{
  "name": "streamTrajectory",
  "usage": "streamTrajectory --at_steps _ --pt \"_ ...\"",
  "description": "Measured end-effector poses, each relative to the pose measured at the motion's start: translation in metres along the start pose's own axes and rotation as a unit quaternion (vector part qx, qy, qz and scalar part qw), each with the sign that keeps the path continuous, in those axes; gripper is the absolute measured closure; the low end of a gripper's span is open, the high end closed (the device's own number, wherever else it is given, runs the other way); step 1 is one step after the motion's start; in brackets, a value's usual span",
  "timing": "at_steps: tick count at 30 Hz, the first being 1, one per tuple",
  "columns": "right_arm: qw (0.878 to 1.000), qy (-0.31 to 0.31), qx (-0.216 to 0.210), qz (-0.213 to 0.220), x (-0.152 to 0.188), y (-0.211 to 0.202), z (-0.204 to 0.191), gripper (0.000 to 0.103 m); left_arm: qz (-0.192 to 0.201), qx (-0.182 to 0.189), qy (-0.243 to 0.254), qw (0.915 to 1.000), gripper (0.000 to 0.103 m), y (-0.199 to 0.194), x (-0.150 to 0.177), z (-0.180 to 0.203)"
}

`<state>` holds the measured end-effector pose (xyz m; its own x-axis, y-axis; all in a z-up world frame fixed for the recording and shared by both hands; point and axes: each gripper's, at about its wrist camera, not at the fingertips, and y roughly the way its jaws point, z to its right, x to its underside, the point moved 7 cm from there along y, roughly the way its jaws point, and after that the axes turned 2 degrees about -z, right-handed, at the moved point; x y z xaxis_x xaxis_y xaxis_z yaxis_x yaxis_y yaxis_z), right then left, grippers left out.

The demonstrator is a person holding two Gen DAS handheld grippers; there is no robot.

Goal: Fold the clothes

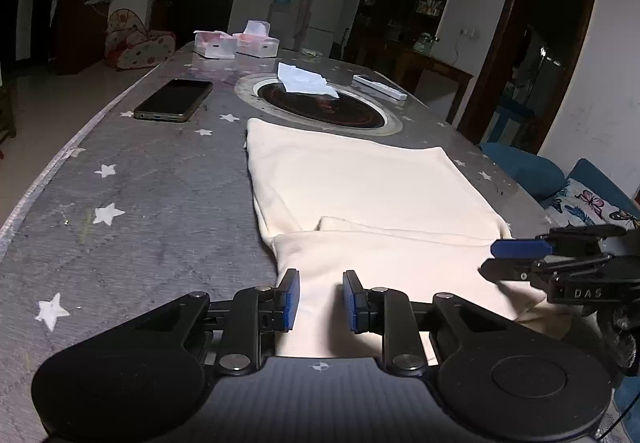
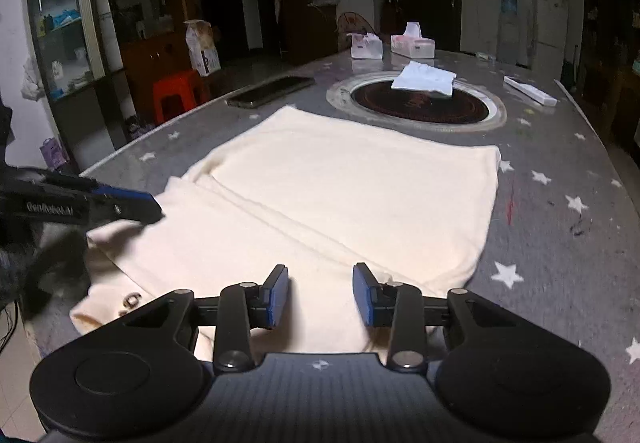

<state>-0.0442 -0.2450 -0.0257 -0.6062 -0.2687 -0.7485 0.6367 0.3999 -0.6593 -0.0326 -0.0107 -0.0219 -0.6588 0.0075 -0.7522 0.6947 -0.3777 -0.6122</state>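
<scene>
The cream garment (image 1: 360,183) lay flat on the table (image 1: 140,203), its length stretching ahead of both grippers; the left gripper (image 1: 320,299) and right gripper (image 2: 320,295), jaws apart and empty, sat equally near over its near edge

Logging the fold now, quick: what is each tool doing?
Left tool: open, over the cream garment's near edge, holding nothing.
Right tool: open, over the same garment, holding nothing.

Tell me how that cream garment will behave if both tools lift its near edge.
The cream garment will probably sag between the left tool and right tool, since it already lies in soft folds. It looks thick, so likely not slippery, and may drag across the table.
</scene>
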Motion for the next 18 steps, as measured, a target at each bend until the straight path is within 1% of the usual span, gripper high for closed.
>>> streamTrajectory --at_steps 4,7,11,13,16,18 --pt "1.000 -0.013 0.002 0.007 -0.004 -0.009 -0.005 0.069 0.013 0.012 0.020 0.9996 0.078 0.001 -0.013 0.013" --pt "1.000 -0.022 0.007 0.011 -0.008 -0.009 -0.005 0.069 0.014 0.017 0.040 0.9990 0.078 0.012 -0.021 0.025" --pt "0.999 -0.037 0.012 -0.002 -0.003 -0.002 -0.008 0.069 -0.009 0.011 0.067 0.9977 0.076 0.031 -0.015 0.031" --pt "0.998 -0.057 0.016 -0.003 0.000 -0.006 -0.014 0.068 -0.009 0.009 0.077 0.9969 0.075 0.030 -0.012 0.033" --pt "0.997 -0.082 0.011 0.004 0.004 -0.018 -0.024 0.066 -0.006 0.016 0.086 0.9961 0.075 0.020 -0.010 0.037" --pt "0.996 -0.089 0.006 0.005 0.008 -0.025 -0.029 0.065 -0.007 0.017 0.105 0.9943 0.075 0.016 -0.003 0.043"
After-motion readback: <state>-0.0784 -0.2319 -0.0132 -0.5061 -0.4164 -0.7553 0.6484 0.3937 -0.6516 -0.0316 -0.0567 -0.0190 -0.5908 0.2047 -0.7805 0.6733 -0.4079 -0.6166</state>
